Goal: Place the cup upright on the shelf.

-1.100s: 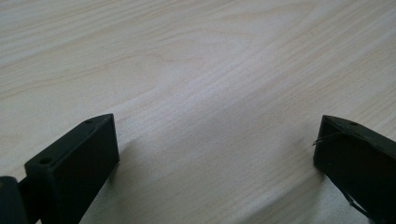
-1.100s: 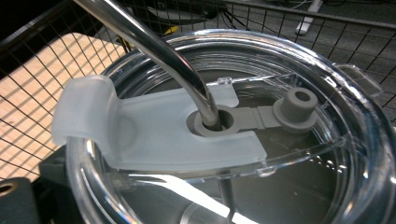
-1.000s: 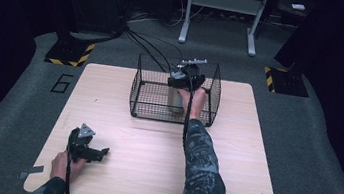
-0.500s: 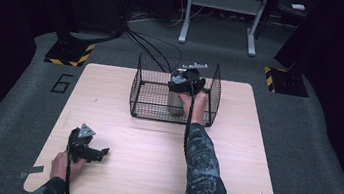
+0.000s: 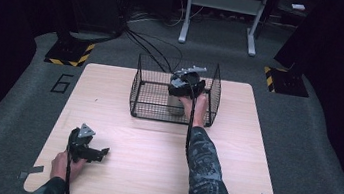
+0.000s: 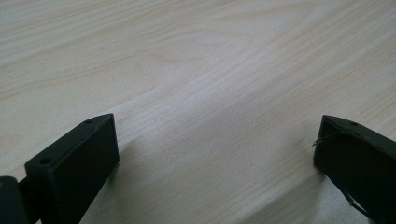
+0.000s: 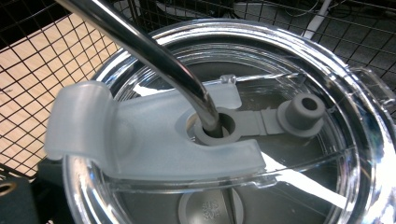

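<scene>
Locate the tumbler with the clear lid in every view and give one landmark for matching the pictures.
High view: the tumbler stands inside the wire basket, under the right gripper.
Left gripper view: not in it; bare tabletop between open jaws.
Right gripper view: its clear lid spans the frame, metal straw through the centre hole.
Shared landmark: the wire basket, seen behind the lid too.

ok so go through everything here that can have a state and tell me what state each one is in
Left tongs: open, nothing between the jaws, resting low on the table.
Right tongs: inside the wire basket at the tumbler; open or shut cannot be told.
Tumbler: upright in the basket, clear lid on.
Metal straw: set through the lid's centre hole, tilted.
Lid's plug: out of its hole.
</scene>
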`<state>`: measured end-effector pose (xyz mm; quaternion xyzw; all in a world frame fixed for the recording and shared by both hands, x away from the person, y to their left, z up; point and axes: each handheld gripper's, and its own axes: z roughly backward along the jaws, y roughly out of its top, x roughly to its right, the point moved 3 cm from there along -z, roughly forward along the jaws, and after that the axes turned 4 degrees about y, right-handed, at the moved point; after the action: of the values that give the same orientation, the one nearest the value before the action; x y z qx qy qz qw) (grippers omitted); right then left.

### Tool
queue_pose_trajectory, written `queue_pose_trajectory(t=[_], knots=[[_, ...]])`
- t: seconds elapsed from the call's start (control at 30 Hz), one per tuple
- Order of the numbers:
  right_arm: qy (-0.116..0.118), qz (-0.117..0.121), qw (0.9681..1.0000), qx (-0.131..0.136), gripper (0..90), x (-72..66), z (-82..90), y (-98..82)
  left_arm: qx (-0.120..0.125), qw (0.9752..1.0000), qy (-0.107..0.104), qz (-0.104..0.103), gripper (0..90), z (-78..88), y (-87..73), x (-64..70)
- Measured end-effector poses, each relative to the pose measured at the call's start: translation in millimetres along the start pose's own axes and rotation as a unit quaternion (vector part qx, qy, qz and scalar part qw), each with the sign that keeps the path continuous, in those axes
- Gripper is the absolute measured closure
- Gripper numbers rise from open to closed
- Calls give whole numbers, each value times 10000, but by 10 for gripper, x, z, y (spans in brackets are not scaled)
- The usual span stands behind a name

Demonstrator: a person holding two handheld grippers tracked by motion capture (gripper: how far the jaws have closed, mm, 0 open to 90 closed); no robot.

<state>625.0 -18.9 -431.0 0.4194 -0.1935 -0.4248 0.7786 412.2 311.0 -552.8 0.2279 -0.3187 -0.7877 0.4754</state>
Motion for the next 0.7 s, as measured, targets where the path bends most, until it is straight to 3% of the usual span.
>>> queue_pose_trajectory(t=[0.17,0.33,0.7], knots=[[-15,-8,10000,-8,27,4,3,8,3,10000,1,7,0,-1,0,1],[-12,-181,9997,-144,0,-7,21,6,1,10000,1,4,0,0,0,1],[165,-164,9995,-197,0,-14,337,33,-4,10000,-4,8,0,0,1,0]])
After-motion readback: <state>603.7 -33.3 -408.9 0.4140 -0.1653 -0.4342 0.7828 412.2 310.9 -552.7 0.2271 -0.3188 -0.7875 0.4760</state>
